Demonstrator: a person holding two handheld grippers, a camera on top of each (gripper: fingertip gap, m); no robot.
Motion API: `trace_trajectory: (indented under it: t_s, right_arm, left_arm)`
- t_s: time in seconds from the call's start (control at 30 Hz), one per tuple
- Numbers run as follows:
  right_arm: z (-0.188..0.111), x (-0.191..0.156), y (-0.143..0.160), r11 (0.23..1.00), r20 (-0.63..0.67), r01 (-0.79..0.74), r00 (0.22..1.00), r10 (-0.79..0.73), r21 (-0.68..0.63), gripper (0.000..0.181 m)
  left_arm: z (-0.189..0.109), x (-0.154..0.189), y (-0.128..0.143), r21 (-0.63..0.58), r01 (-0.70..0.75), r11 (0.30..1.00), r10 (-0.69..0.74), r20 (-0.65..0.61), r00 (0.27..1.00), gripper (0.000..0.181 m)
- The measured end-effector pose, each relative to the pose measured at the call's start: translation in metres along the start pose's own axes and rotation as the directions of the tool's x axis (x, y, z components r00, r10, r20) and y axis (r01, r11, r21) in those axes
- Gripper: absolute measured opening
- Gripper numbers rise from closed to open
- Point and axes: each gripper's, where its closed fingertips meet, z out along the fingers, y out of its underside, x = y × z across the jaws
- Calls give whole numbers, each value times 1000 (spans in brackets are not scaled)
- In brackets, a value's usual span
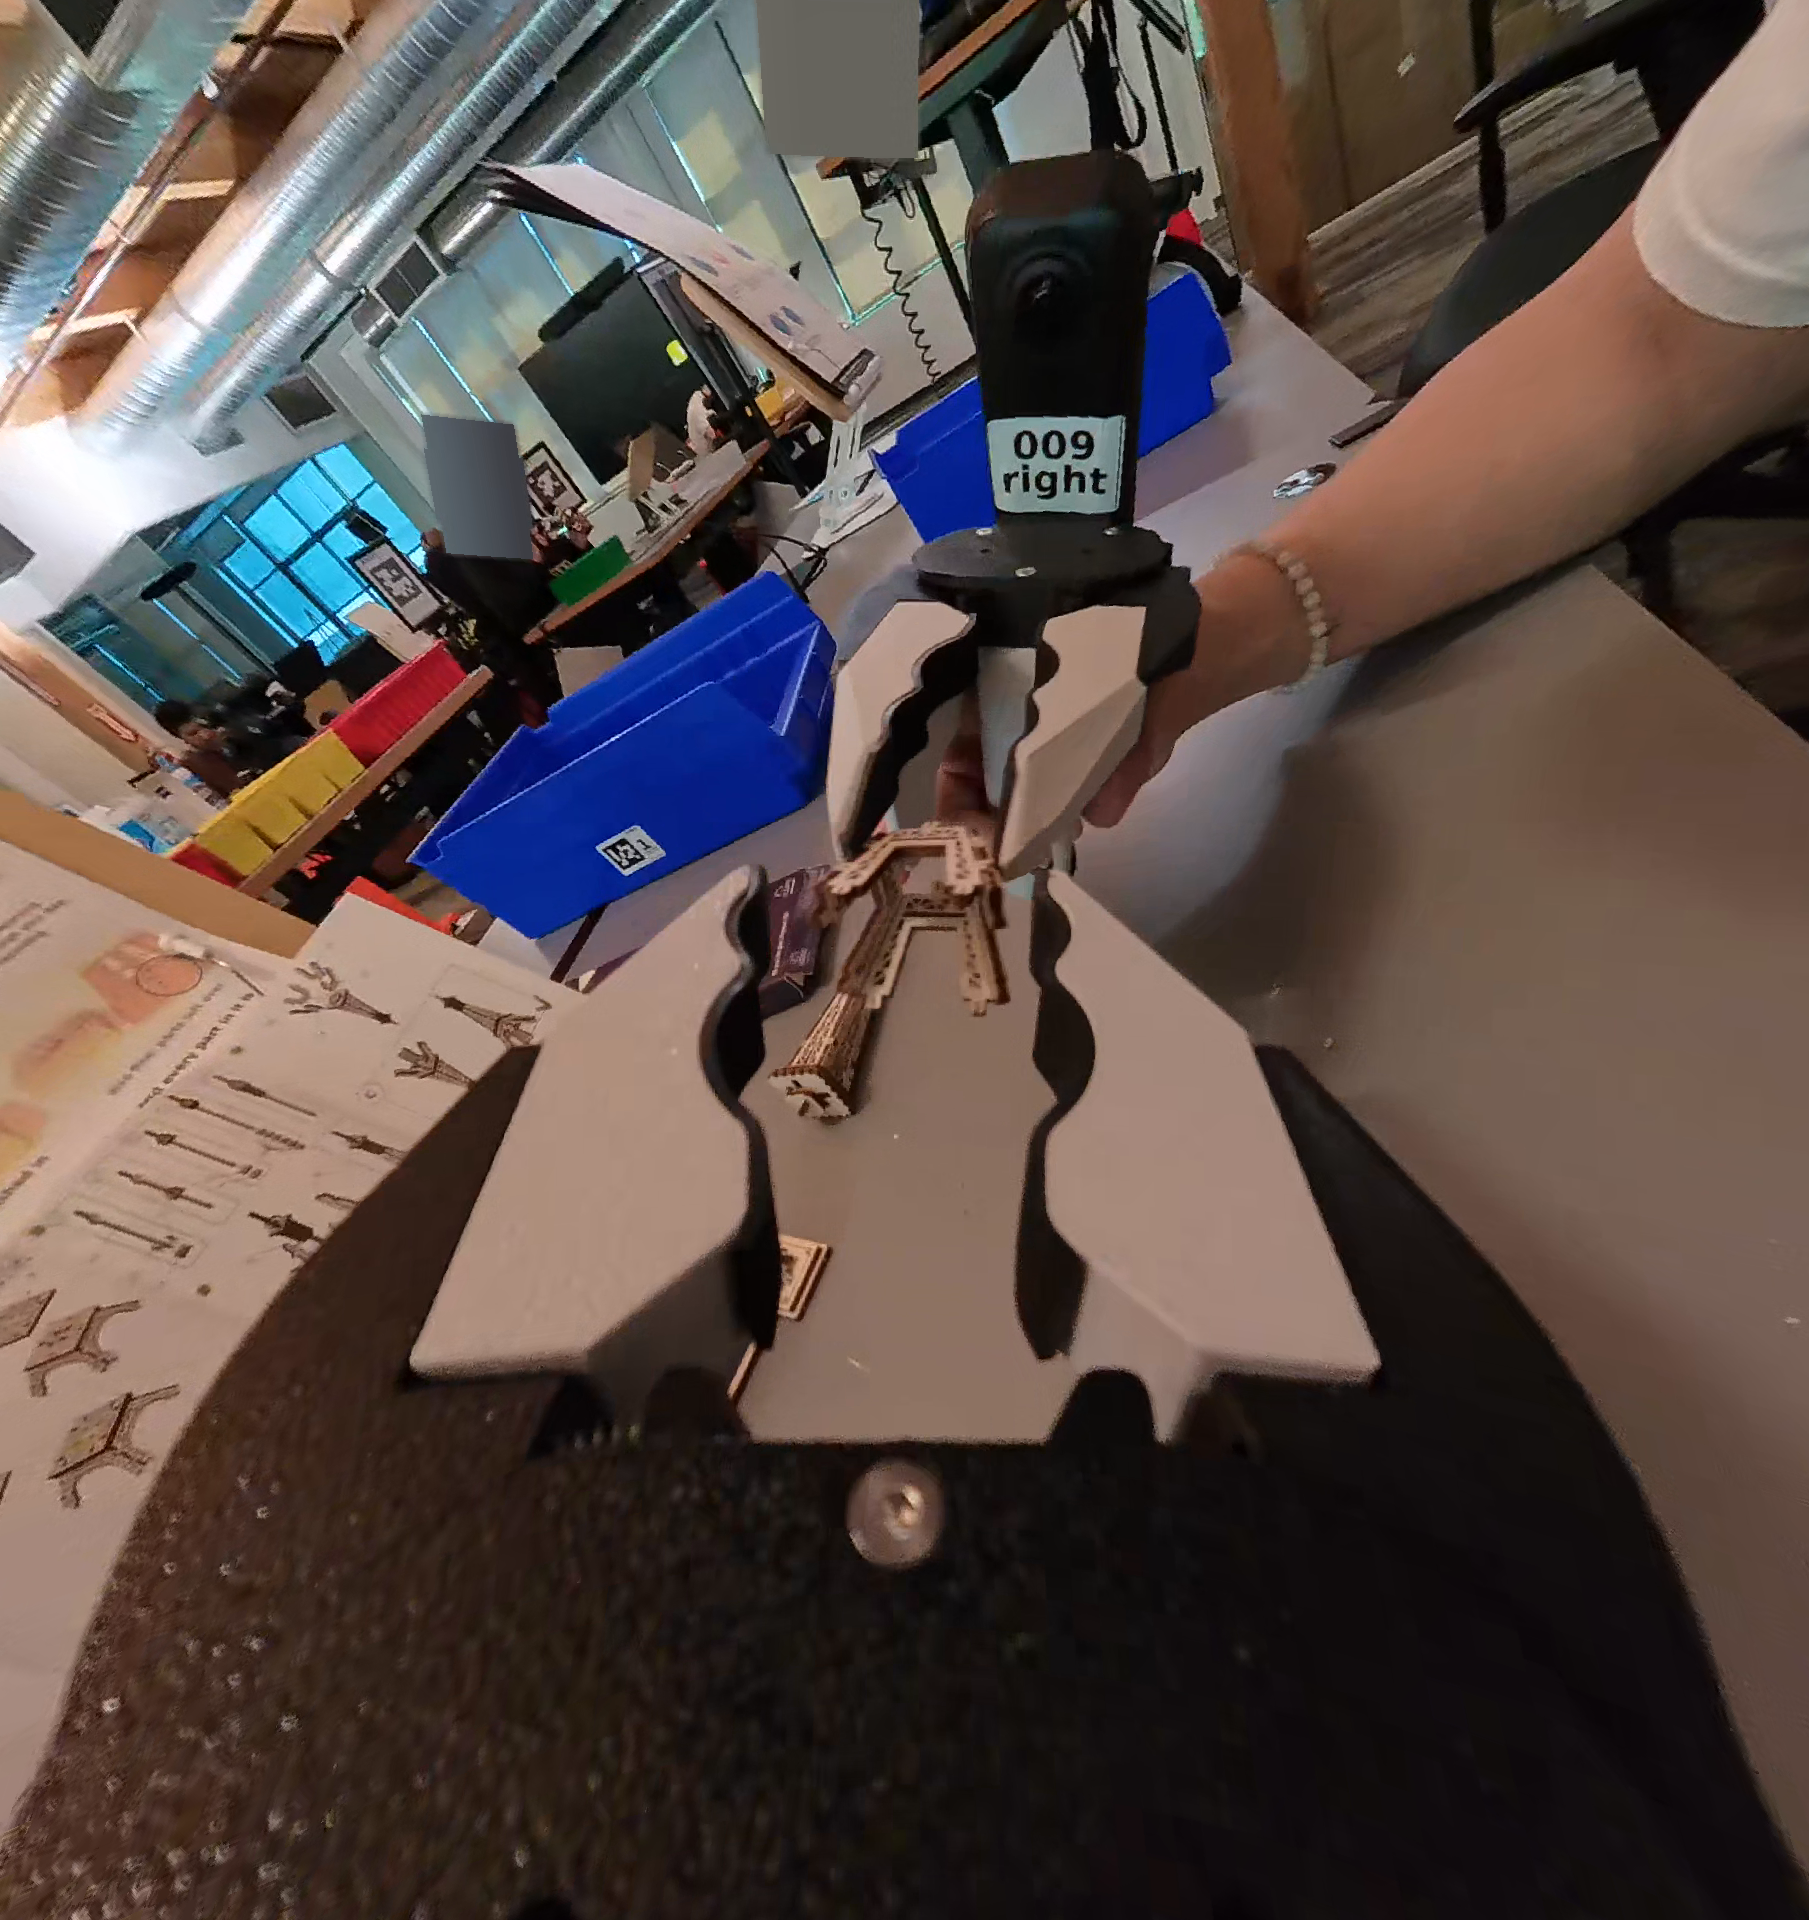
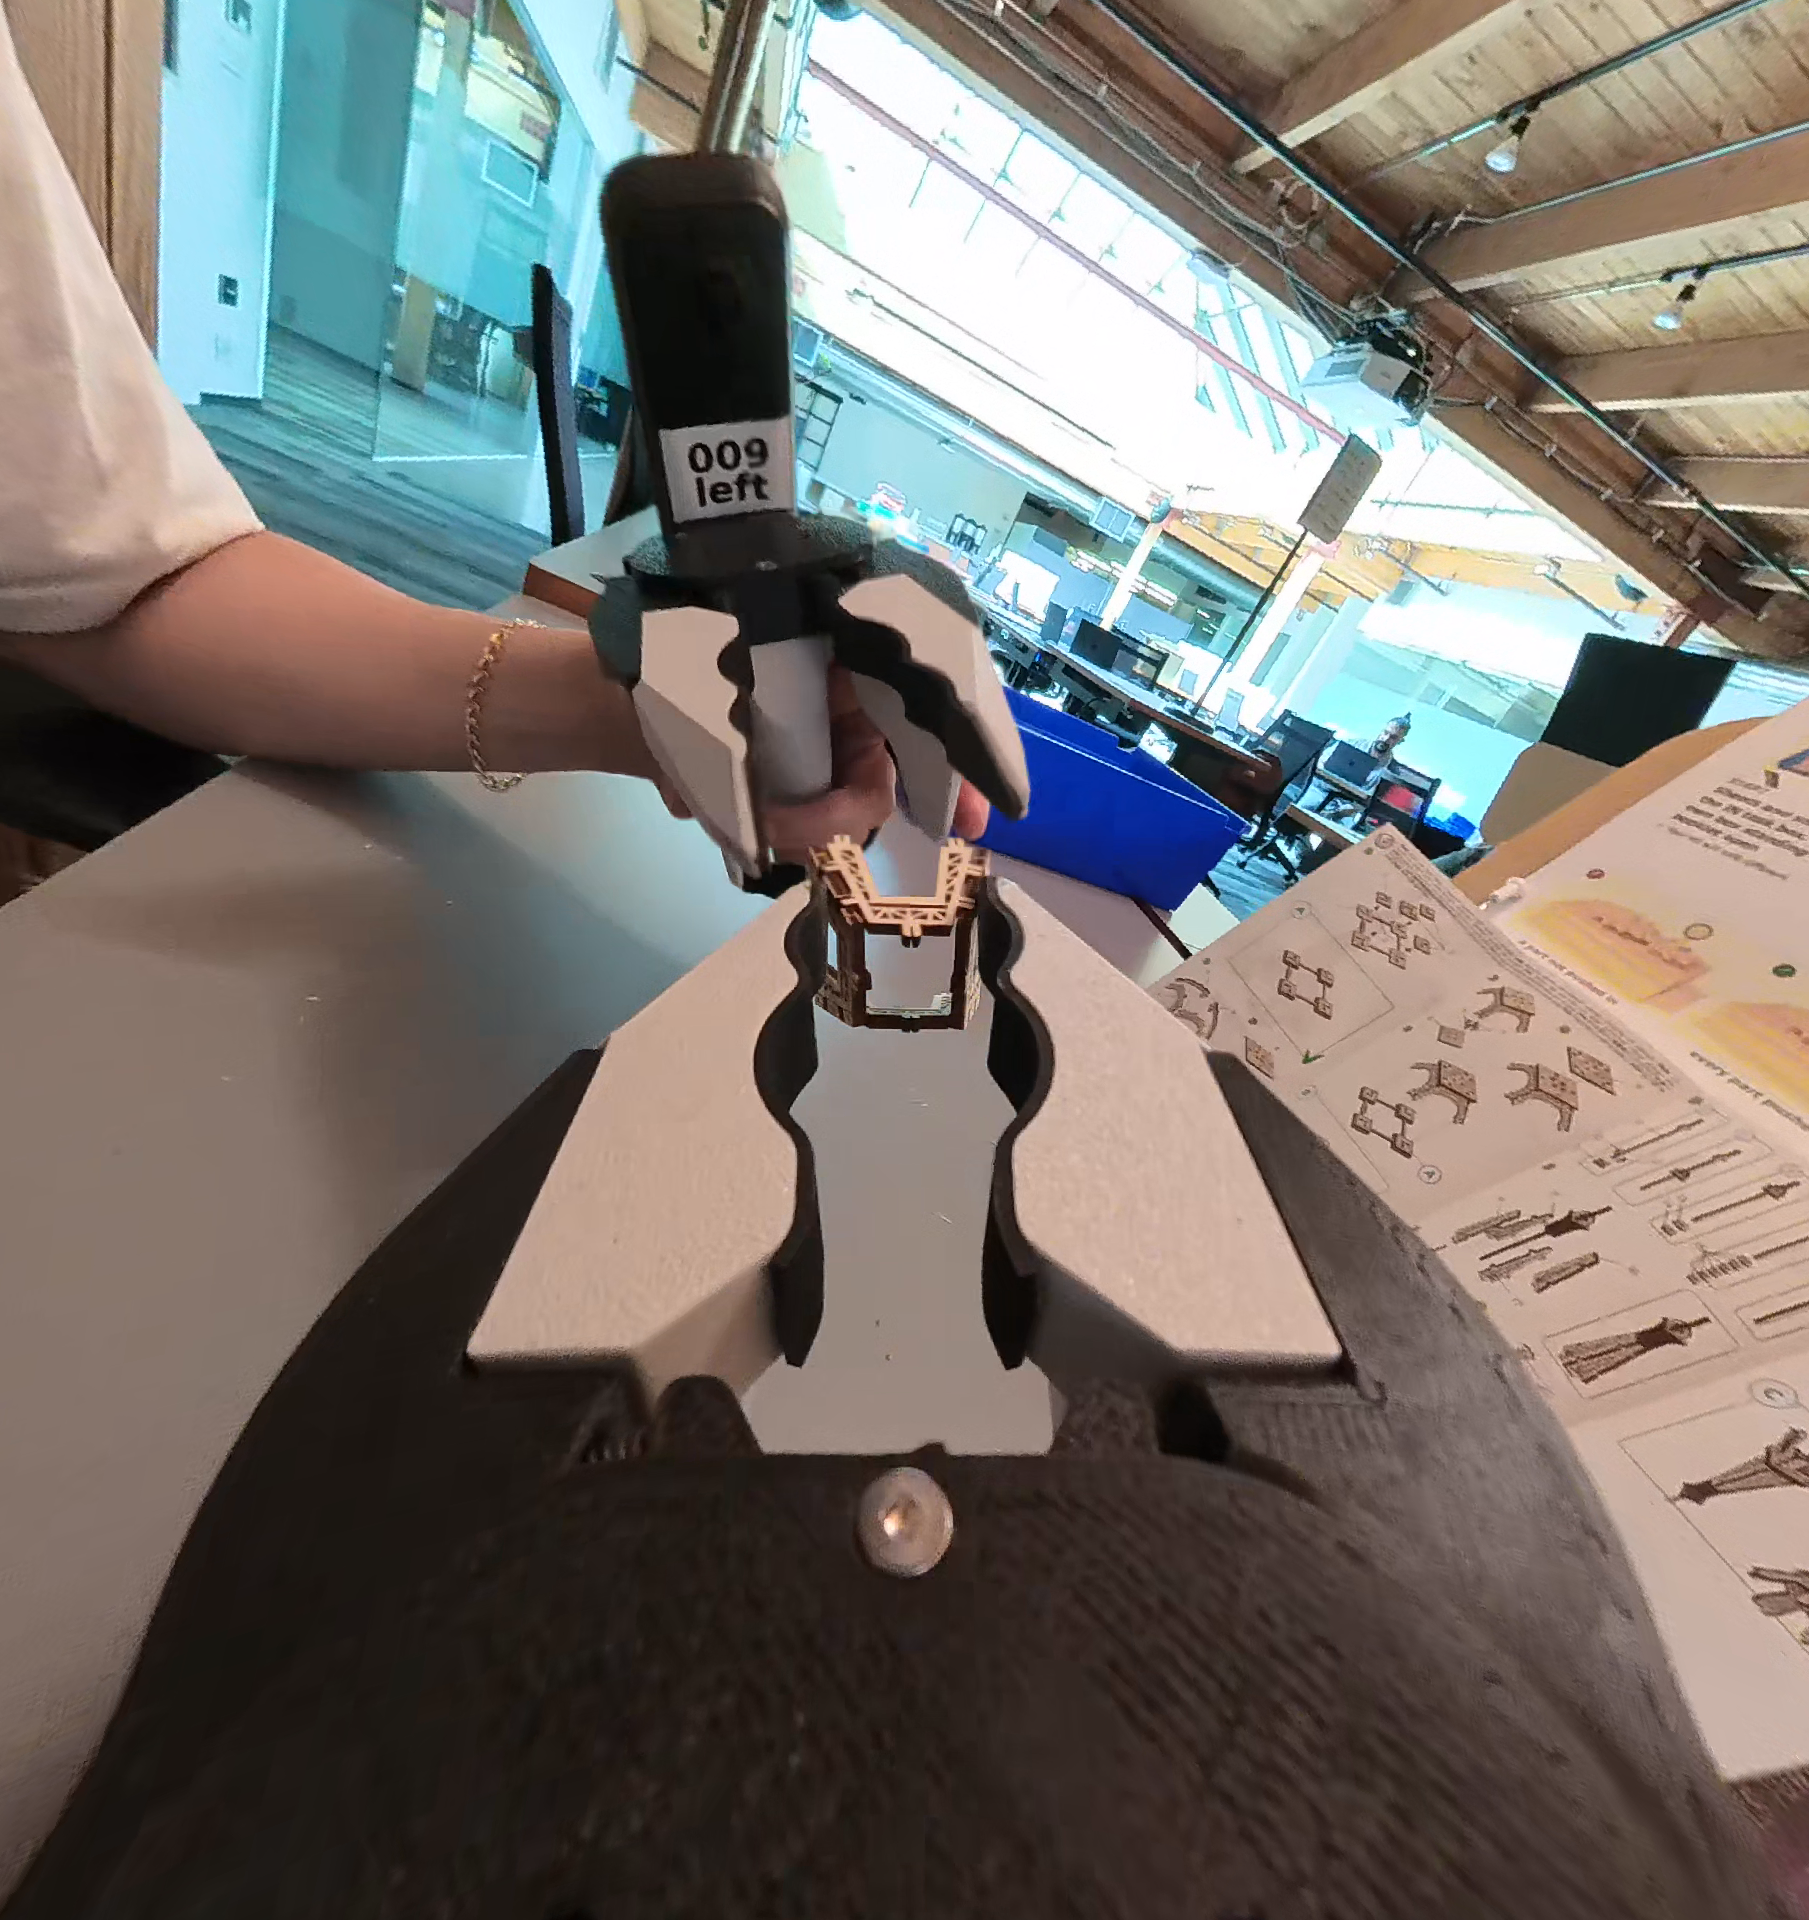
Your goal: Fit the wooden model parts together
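My right gripper [image 2: 895, 920] is shut on a wooden lattice base frame [image 2: 895, 940] and holds it just above the grey table [image 2: 256, 1039]. The left wrist view shows the same frame [image 1: 931, 883] between the right gripper's tips [image 1: 931, 852]. A tapered wooden tower piece [image 1: 827, 1039] runs from that frame toward my left camera; I cannot tell whether the two are joined. My left gripper [image 1: 900, 894] is open and empty, its fingers either side of the tower piece without touching it. A small square wooden part [image 1: 801, 1278] lies on the table under my left finger.
A printed instruction sheet [image 1: 152, 1091] lies left of the left gripper and also shows in the right wrist view [image 2: 1554, 1143]. Blue bins [image 1: 651, 779] stand at the table's far side. A purple packet [image 1: 801, 935] lies by the model. A person's forearms hold both grippers. Only a small space, under 4 cm, lies between the two pairs of fingers.
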Motion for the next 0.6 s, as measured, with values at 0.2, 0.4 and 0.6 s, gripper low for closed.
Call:
trace_trajectory:
  t_s: [0.2, 0.4, 0.6]
  right_arm:
    - [2, -8, -4, 998, 53, -65, 997, 63, 20, 28]
    - [3, -6, -3, 987, 69, -162, 985, 160, 16, 27]
    - [4, -4, 1, 980, 59, -196, 979, 197, -19, 26]
  left_arm:
    - [0, 7, -2, 16, 28, 999, -27, -50, 998, 35]
    - [0, 4, -2, 13, 145, 989, -144, -80, 986, 33]
    - [1, 2, 4, -21, 185, 983, -186, -75, 980, 32]
